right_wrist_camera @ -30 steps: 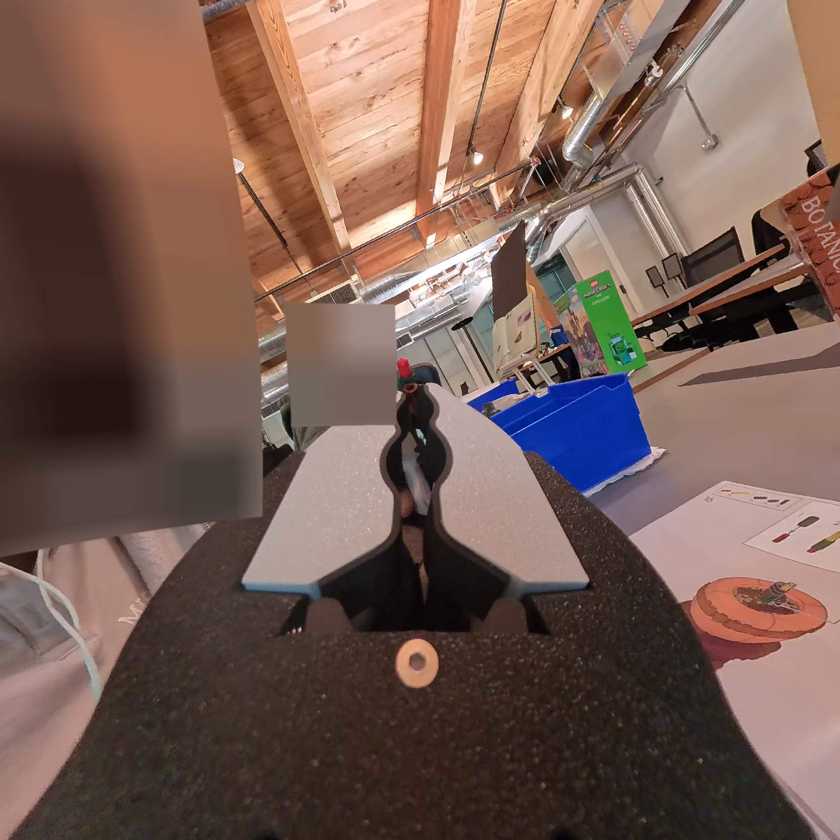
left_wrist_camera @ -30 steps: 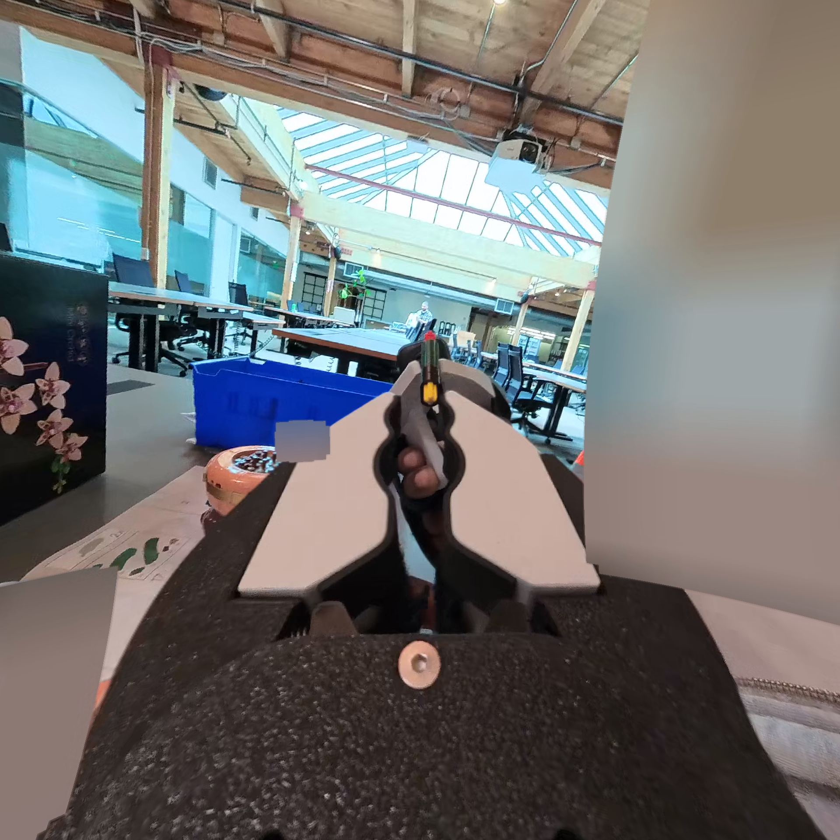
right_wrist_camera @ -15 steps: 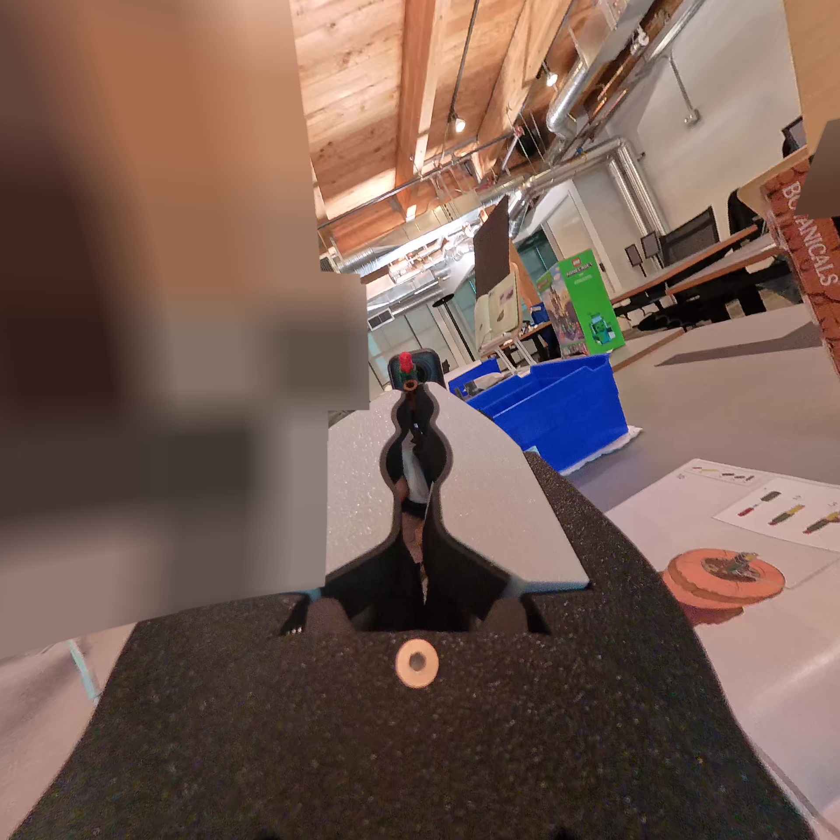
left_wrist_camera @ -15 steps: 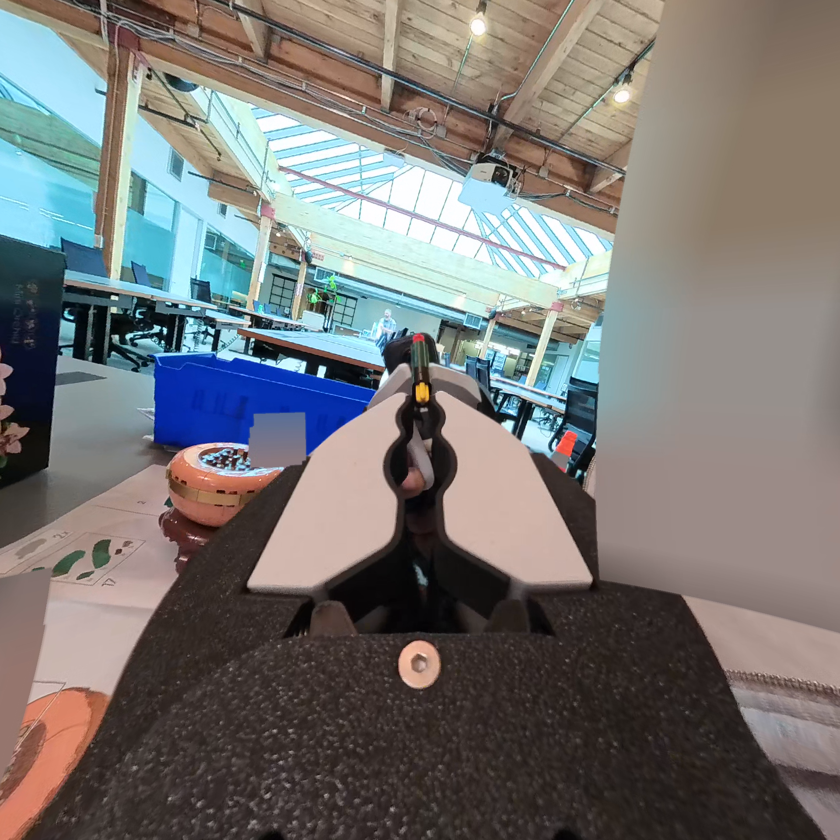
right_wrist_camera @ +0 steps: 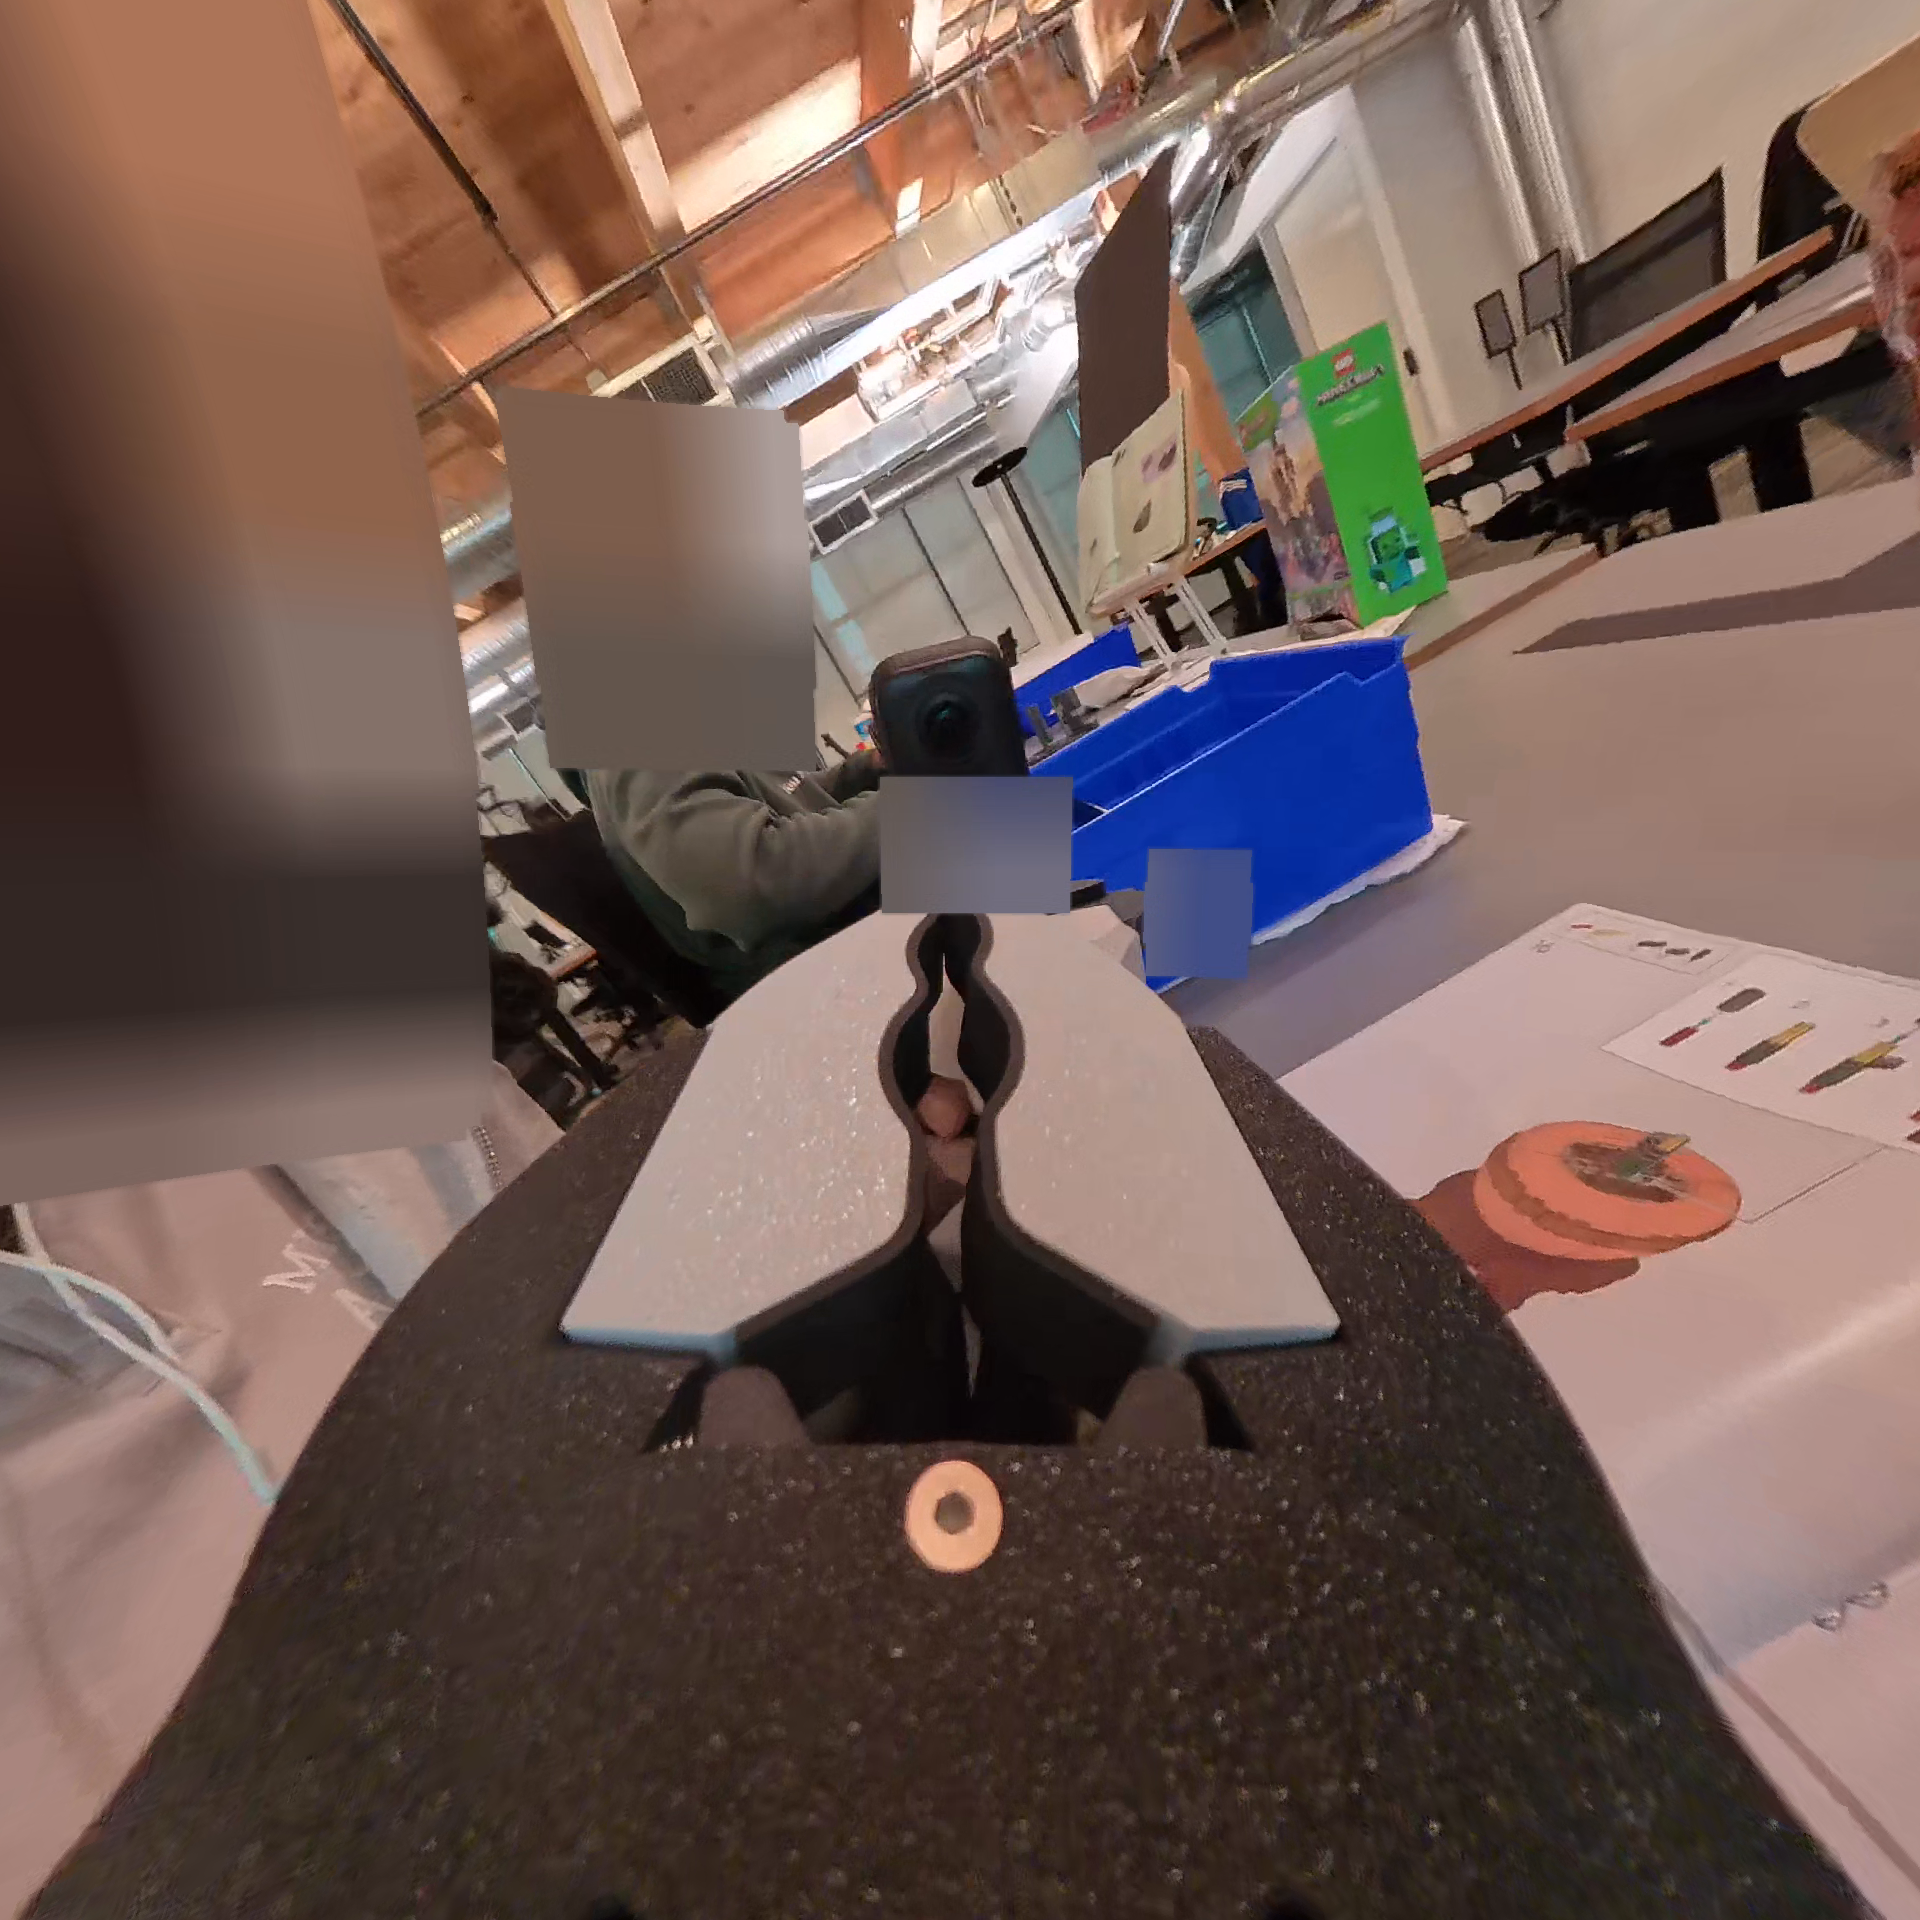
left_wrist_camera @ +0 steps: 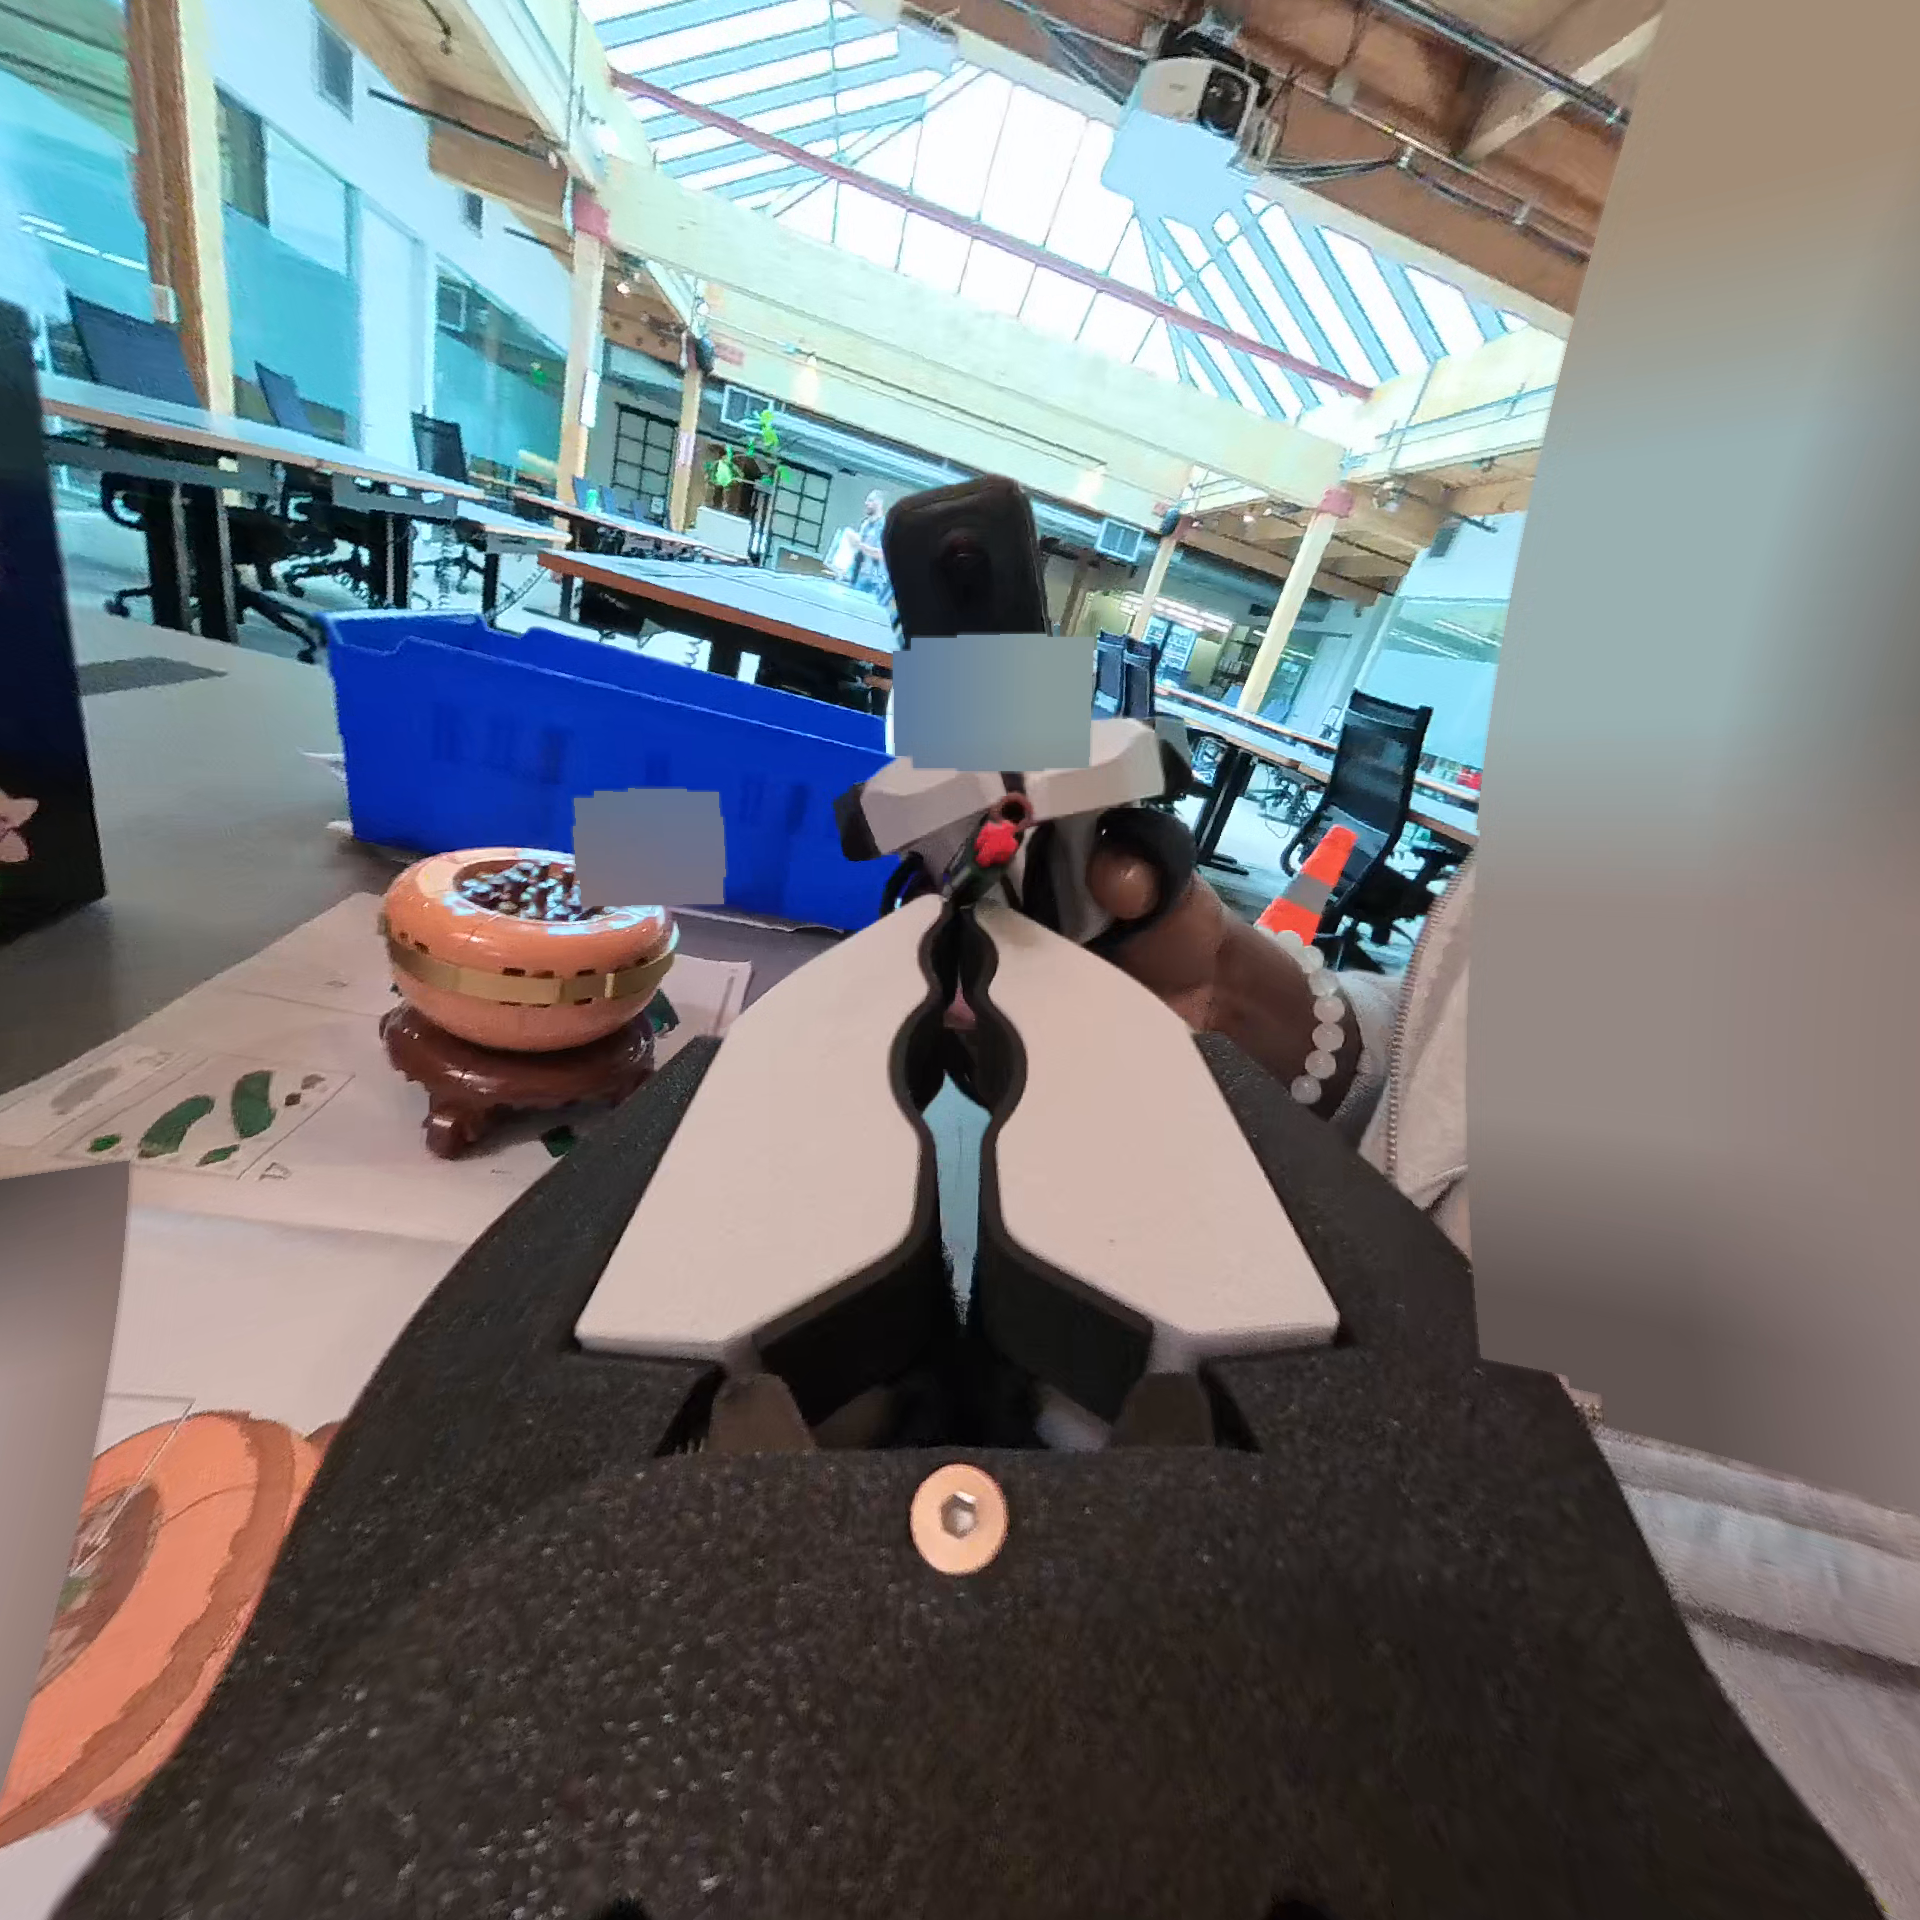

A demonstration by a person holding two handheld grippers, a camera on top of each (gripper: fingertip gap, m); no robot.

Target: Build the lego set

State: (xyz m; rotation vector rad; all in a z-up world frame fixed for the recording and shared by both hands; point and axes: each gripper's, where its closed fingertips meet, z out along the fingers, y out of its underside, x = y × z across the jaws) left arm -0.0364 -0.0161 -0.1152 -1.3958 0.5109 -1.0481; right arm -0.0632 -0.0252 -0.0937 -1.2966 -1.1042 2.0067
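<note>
My left gripper (left_wrist_camera: 961,916) is shut on the lower end of a thin dark green lego stem (left_wrist_camera: 977,878) that carries a small red piece (left_wrist_camera: 995,840). The stem leans up toward my right gripper (left_wrist_camera: 1013,802), which faces me just beyond. That gripper is shut on a small red-ringed lego piece (left_wrist_camera: 1013,809) at the stem's top. In the right wrist view my right gripper (right_wrist_camera: 951,932) is shut, and a mosaic patch hides what lies past its tips. An orange round lego pot (left_wrist_camera: 525,951) on a dark brown stand sits on the table to the left.
Printed instruction sheets (left_wrist_camera: 187,1117) (right_wrist_camera: 1662,1143) lie on the grey table. A blue bin (left_wrist_camera: 582,727) (right_wrist_camera: 1268,769) stands behind. A dark box (left_wrist_camera: 31,644) is at the far left. A hand with a bead bracelet (left_wrist_camera: 1320,1029) holds the right gripper. A seated person in a green sweater (right_wrist_camera: 748,842) is beyond. My left and right fingertips are right by each other. Both grippers' tips are roughly 15 cm from the orange round lego pot (left_wrist_camera: 525,951).
The stem stood upright in my left gripper and now leans toward the right gripper. The two grippers have drawn a little apart. Both views have tilted down toward the table.
</note>
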